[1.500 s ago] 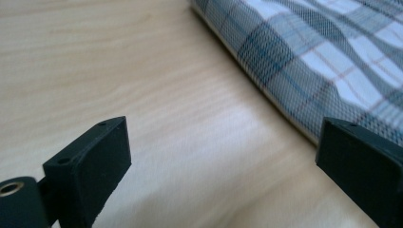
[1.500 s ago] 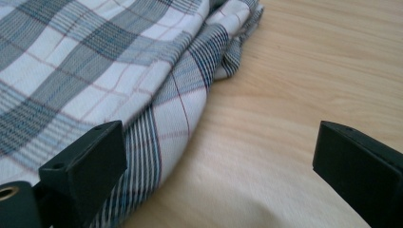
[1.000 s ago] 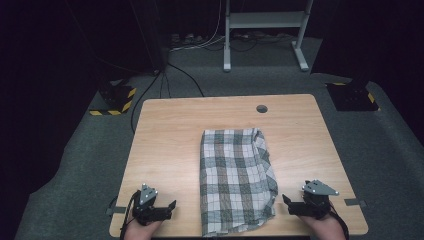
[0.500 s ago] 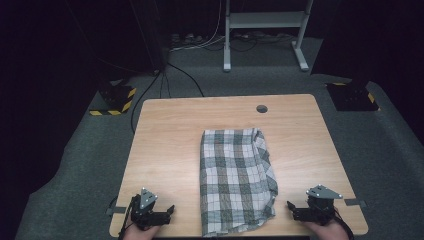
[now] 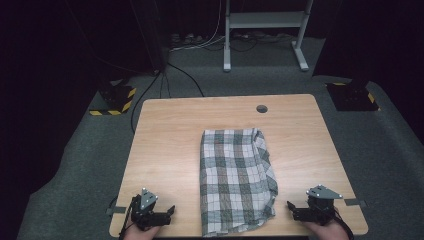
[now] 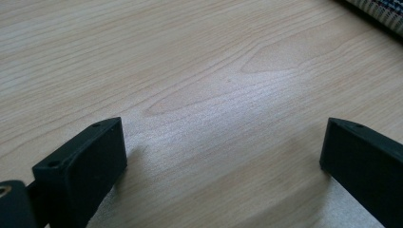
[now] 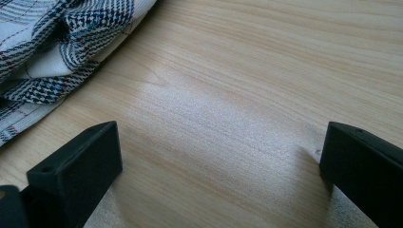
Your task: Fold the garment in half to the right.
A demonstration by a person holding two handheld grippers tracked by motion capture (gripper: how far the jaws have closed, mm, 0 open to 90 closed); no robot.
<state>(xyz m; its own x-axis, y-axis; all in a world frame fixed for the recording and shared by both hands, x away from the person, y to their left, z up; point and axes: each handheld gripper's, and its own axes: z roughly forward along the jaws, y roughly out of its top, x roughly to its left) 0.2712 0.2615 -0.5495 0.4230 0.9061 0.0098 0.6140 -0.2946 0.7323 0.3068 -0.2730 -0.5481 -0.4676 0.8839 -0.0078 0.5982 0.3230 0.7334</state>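
A folded green-and-white checked cloth lies in the middle of the wooden table and reaches its near edge. My left gripper rests at the near left corner, open, with bare wood between its jaws. The cloth's edge peeks in at the top right of the left gripper view. My right gripper sits at the near right corner, open and empty, pointing towards the cloth. In the right gripper view the cloth's rumpled corner lies to the upper left, apart from the jaws.
A round cable hole marks the table's far side. On the grey floor beyond stand a white metal frame, black cables and two yellow-and-black striped bases.
Both grippers have drawn back slightly towards the table's near edge. The cloth has not moved.
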